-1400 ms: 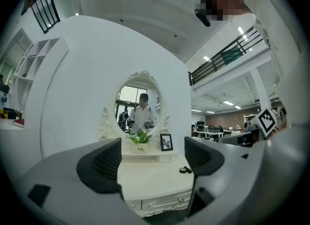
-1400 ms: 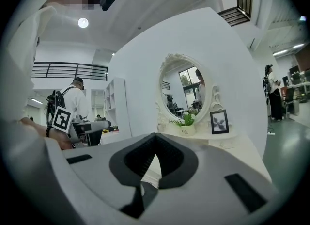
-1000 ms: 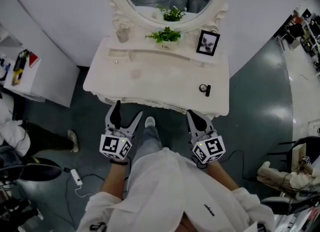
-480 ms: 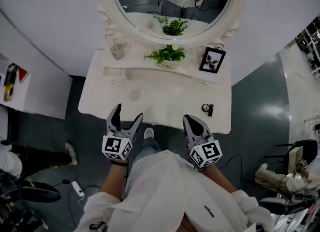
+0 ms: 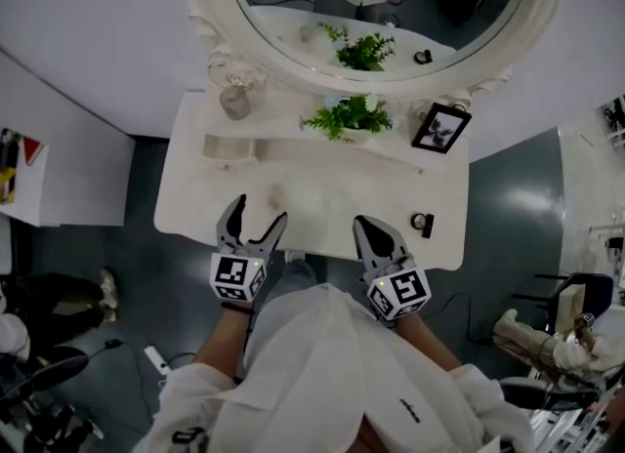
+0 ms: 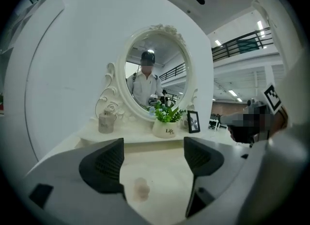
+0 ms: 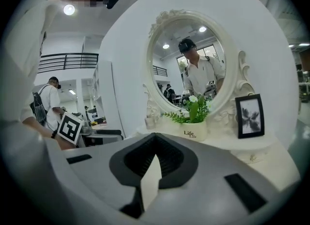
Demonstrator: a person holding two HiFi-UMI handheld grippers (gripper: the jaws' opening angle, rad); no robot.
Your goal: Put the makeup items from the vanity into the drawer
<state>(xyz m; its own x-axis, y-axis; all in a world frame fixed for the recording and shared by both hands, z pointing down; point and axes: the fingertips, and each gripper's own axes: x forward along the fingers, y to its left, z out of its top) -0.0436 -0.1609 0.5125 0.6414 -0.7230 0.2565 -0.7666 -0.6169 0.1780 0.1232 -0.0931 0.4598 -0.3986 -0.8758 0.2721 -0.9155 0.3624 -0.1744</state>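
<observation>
The white vanity [image 5: 322,183] stands under an oval mirror [image 5: 391,12]. A small black round compact and a lipstick [image 5: 423,223] lie near its front right corner. A pale pinkish item [image 5: 276,196] rests on the top left of centre, and it shows between the jaws in the left gripper view [image 6: 141,188]. My left gripper [image 5: 258,212] [image 6: 152,146] hovers open over the front edge, nothing in it. My right gripper [image 5: 365,225] [image 7: 155,141] is shut and empty, left of the black items. A small drawer front [image 5: 230,147] sits in the raised back shelf.
A potted plant [image 5: 350,119] [image 6: 166,128] [image 7: 193,131], a black picture frame [image 5: 441,129] [image 7: 250,115] and a glass jar [image 5: 234,100] [image 6: 105,122] stand along the back shelf. A white cabinet [image 5: 59,178] is at the left. A chair [image 5: 576,295] stands at the right.
Both grippers have moved forward until their jaws reach over the vanity's front edge, and the view has drawn closer. The left has stayed open and the right shut.
</observation>
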